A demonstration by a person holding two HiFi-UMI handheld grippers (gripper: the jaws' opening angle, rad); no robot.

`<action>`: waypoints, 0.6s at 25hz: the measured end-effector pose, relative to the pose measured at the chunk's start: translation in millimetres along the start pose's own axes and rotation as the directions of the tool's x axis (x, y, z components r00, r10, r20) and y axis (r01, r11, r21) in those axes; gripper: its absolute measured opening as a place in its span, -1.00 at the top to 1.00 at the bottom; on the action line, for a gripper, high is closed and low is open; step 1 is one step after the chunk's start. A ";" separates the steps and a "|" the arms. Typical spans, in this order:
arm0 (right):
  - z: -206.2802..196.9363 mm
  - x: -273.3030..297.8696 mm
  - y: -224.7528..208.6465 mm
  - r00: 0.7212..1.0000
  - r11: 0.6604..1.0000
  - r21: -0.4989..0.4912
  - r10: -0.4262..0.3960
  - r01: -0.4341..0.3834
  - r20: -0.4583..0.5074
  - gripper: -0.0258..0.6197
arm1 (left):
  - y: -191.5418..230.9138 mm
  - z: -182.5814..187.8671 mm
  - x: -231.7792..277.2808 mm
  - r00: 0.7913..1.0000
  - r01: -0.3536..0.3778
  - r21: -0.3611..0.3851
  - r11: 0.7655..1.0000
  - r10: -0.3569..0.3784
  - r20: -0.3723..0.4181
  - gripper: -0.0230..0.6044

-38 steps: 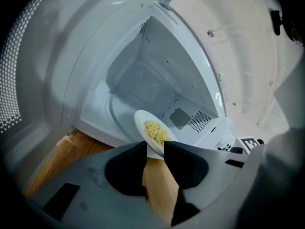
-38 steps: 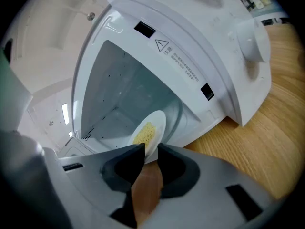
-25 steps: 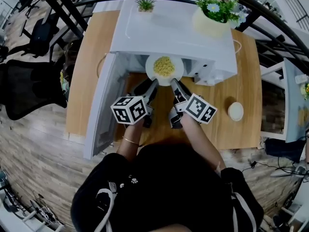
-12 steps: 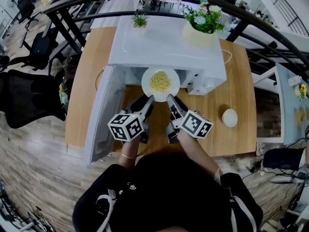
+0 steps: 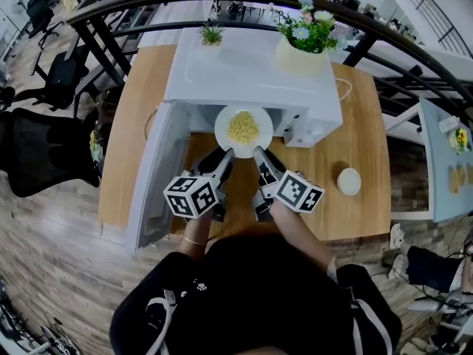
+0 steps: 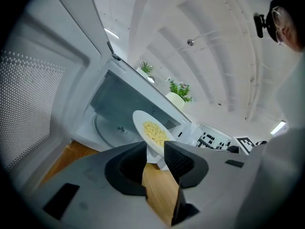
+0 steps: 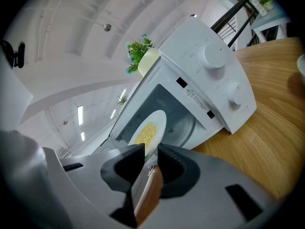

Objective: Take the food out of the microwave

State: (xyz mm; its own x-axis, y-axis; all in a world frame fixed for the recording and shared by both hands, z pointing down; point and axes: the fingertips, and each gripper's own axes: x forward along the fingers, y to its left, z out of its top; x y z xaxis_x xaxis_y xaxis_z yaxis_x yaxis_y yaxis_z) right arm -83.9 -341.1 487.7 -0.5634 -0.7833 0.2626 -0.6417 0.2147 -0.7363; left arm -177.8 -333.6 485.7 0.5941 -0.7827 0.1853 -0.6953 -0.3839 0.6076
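A white plate (image 5: 243, 129) of yellow noodles sits at the mouth of the white microwave (image 5: 251, 65), partly past its front edge. Both grippers hold it by the near rim: the left gripper (image 5: 225, 157) on the near-left rim and the right gripper (image 5: 259, 154) on the near-right rim. In the left gripper view the plate (image 6: 151, 133) runs edge-on into the left gripper (image 6: 155, 156), whose jaws pinch its rim. In the right gripper view the plate (image 7: 148, 129) is likewise clamped by the right gripper (image 7: 151, 155). Behind it the microwave cavity (image 6: 112, 123) shows its glass turntable.
The microwave door (image 5: 153, 180) stands open to the left over the wooden table (image 5: 355, 124). A small white dish (image 5: 349, 181) lies at the right of the table. A flower pot (image 5: 303, 50) and a small plant (image 5: 211, 33) stand on top of the microwave. Black chairs (image 5: 44, 146) stand at the left.
The plate has come further out of the microwave opening toward me, with both grippers still on its rim.
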 end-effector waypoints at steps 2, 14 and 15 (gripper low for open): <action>0.0 -0.1 0.5 1.000 1.000 0.000 0.000 0.000 0.000 0.65 | -0.4 0.4 -0.4 1.000 0.000 -0.001 1.000 0.000 0.001 0.56; 0.7 -0.7 -1.4 1.000 1.000 0.009 -0.004 0.004 0.003 0.65 | -0.9 0.0 1.8 1.000 0.005 -0.001 1.000 -0.005 -0.001 0.56; 0.4 -0.7 -1.9 1.000 1.000 0.009 -0.003 0.003 0.002 0.65 | -0.8 -0.2 1.8 1.000 0.005 -0.002 1.000 -0.005 -0.001 0.56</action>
State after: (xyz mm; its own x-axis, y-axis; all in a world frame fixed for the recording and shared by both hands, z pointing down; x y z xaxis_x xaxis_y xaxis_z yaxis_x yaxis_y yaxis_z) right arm -82.2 -341.2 488.7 -0.5604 -0.7852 0.2634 -0.6384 0.2069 -0.7414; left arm -176.1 -334.5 485.7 0.5982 -0.7802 0.1828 -0.6913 -0.3869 0.6103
